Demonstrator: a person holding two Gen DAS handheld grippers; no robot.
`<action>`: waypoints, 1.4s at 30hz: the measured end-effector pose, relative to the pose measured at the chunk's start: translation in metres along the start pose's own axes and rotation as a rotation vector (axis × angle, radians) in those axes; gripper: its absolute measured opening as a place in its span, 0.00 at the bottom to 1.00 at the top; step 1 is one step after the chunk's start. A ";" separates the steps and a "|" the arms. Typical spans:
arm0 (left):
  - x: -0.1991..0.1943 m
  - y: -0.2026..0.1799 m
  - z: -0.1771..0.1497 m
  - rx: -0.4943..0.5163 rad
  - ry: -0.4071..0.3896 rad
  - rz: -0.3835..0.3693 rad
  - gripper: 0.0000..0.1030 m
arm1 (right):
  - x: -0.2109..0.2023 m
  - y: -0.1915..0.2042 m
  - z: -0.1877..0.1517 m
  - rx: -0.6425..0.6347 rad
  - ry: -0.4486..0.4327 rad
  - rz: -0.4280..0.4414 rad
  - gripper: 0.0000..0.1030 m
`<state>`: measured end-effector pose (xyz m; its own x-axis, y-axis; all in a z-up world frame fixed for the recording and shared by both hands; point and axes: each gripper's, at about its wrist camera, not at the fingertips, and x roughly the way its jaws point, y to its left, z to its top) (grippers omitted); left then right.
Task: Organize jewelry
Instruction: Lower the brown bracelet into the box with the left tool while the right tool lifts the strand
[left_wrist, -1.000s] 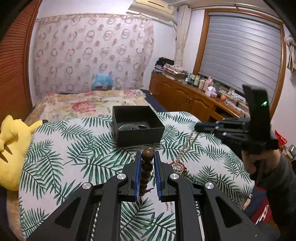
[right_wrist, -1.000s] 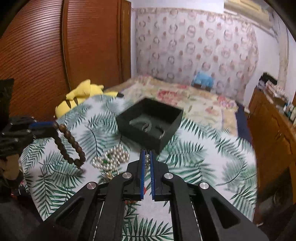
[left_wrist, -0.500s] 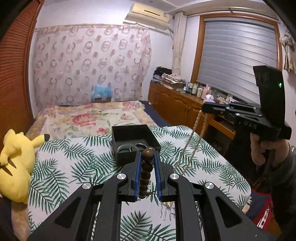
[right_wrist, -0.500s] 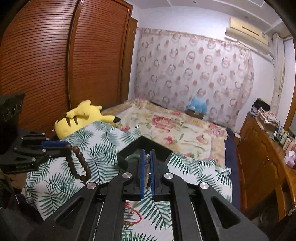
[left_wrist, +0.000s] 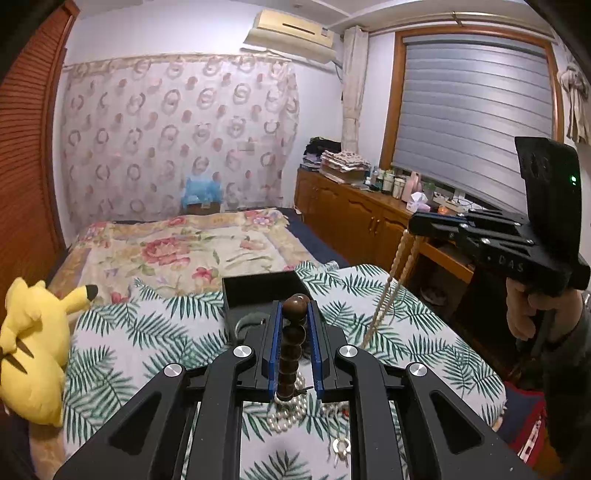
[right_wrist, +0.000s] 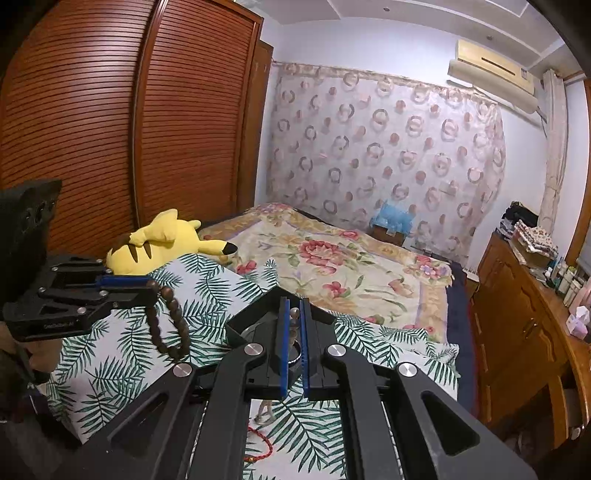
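Note:
My left gripper (left_wrist: 294, 306) is shut on a brown wooden bead bracelet (left_wrist: 291, 343), held above the leaf-print cloth; the bracelet hangs as a loop in the right wrist view (right_wrist: 168, 325). My right gripper (right_wrist: 293, 314) is shut on a long beige bead necklace (left_wrist: 391, 288), whose strand hangs taut from its tips (left_wrist: 413, 225) down to the cloth. The open black jewelry box (left_wrist: 262, 291) sits ahead, partly hidden behind both grippers, with bangles inside. A white pearl string (left_wrist: 291, 413) and a red bead bracelet (right_wrist: 264, 446) lie on the cloth below.
A yellow plush toy (left_wrist: 33, 343) lies at the cloth's left edge. The floral bedspread (left_wrist: 184, 251) stretches behind the box. A wooden cabinet (left_wrist: 369, 225) with bottles runs along the right. A small silver piece (left_wrist: 340, 445) lies near the pearls.
Both grippers have risen with their bead strings. The beige necklace has lifted off the cloth and now hangs taut. The box now sits lower and is more hidden behind the fingers.

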<state>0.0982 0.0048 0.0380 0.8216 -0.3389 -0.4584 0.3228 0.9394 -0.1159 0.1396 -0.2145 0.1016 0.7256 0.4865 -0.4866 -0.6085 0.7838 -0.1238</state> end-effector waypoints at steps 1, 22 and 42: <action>0.004 0.000 0.004 0.007 0.003 0.002 0.12 | 0.002 -0.002 0.002 0.003 -0.003 0.004 0.06; 0.104 0.028 0.055 0.005 0.091 -0.014 0.12 | 0.056 -0.051 0.083 0.004 -0.058 0.063 0.06; 0.137 0.050 0.032 -0.042 0.189 0.007 0.15 | 0.170 -0.051 0.033 0.064 0.134 0.108 0.06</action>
<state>0.2423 0.0039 -0.0023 0.7200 -0.3198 -0.6160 0.2938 0.9445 -0.1469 0.3048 -0.1586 0.0536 0.6057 0.5165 -0.6053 -0.6557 0.7549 -0.0120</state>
